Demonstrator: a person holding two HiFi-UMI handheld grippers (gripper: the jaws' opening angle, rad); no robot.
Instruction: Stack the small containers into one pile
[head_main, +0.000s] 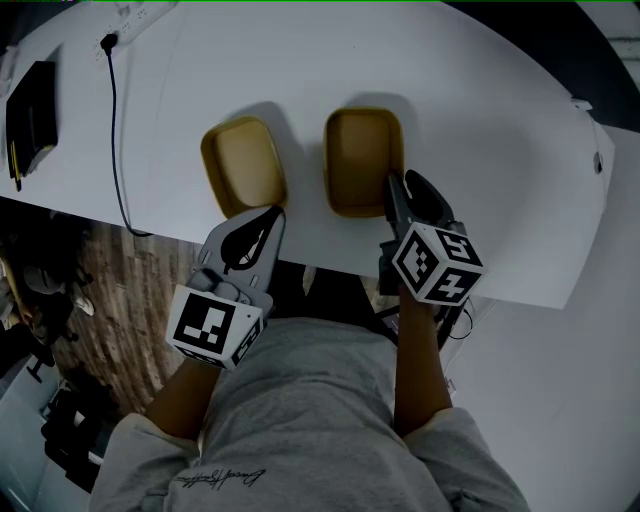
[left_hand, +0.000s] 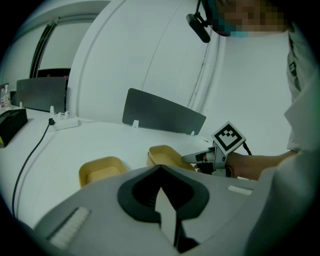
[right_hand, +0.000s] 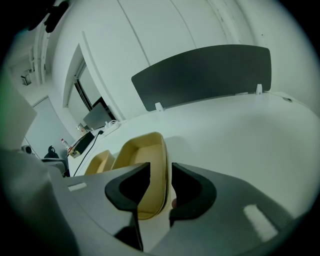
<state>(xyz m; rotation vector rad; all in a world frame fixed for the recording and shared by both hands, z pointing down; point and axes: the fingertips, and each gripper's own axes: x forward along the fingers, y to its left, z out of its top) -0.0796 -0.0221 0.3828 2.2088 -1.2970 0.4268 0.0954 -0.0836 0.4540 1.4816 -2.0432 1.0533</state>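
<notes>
Currently unstacked: left container (head_main: 243, 165), right container (head_main: 362, 160), side by side on table (head_main: 480, 130); right gripper (head_main: 403, 186) wide, astride right container's rim without pressing; left gripper (head_main: 272, 215) closed, empty. Stacking all outstanding.

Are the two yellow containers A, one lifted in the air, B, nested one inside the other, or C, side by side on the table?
C: the left container and the right container both rest on the table with a gap between them.

White table (head_main: 480, 120) with black cable (head_main: 113, 130), grey divider panel (left_hand: 162, 114), perhaps a dark box (head_main: 30, 115)
</notes>
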